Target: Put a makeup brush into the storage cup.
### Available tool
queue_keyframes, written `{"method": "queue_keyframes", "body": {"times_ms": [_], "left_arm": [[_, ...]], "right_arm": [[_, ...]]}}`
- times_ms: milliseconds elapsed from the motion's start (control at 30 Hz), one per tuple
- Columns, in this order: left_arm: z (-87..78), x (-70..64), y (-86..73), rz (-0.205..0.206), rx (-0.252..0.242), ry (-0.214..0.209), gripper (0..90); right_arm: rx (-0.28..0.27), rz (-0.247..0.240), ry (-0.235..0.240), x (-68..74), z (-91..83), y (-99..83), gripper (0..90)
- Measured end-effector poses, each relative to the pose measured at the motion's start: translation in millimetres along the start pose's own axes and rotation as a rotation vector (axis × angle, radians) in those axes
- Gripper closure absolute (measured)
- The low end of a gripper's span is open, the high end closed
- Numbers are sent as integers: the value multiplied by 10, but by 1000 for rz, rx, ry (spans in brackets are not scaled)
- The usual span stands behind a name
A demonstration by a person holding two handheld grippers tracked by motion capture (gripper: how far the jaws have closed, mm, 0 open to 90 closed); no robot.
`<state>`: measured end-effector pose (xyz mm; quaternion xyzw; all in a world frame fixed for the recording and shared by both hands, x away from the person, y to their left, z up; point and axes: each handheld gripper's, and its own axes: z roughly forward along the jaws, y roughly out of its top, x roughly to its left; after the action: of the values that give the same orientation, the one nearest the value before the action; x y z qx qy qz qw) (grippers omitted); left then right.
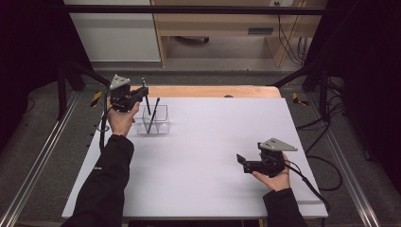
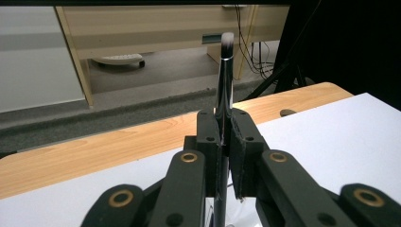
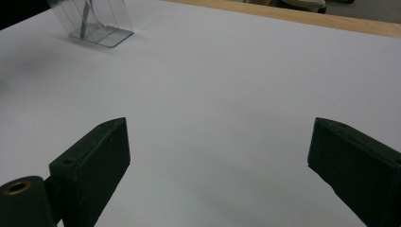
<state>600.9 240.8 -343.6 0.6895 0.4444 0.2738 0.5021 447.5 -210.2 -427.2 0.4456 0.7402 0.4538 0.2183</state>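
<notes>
A clear plastic holder (image 1: 158, 121) stands at the back left of the white table (image 1: 203, 156). One dark brush (image 1: 153, 115) leans inside it. My left gripper (image 1: 141, 93) hangs just above the holder's left side, shut on a second brush (image 1: 146, 101) that stands nearly upright. In the left gripper view the jaws (image 2: 226, 137) pinch that brush's shiny handle (image 2: 224, 80), bristle tip up. My right gripper (image 1: 242, 163) rests low at the front right, open, with nothing in it. In the right gripper view its jaws (image 3: 217, 156) stand wide apart over bare table, the holder (image 3: 97, 21) far off.
A wooden strip (image 1: 208, 91) runs along the table's far edge. Beyond it are grey floor and wooden furniture (image 1: 213, 28). Black frame bars and cables (image 1: 321, 123) flank the table on the right. A wide white stretch lies between the two grippers.
</notes>
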Motion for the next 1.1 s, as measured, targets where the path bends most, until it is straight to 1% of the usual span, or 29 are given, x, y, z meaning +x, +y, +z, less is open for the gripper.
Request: {"method": "queue_keyframes", "body": {"times_ms": [300, 700, 900, 1100], "left_arm": [[12, -22, -18, 8, 3, -3, 835], [62, -34, -182, -2, 19, -12, 835], [60, -34, -208, -5, 19, -15, 835], [62, -62, -254, -4, 21, -17, 835]], "right_arm": [[0, -1, 0, 0, -3, 0, 70], [5, -1, 0, 5, 4, -3, 70], [4, -1, 0, 5, 4, -3, 70], [2, -1, 0, 7, 6, -4, 70]]}}
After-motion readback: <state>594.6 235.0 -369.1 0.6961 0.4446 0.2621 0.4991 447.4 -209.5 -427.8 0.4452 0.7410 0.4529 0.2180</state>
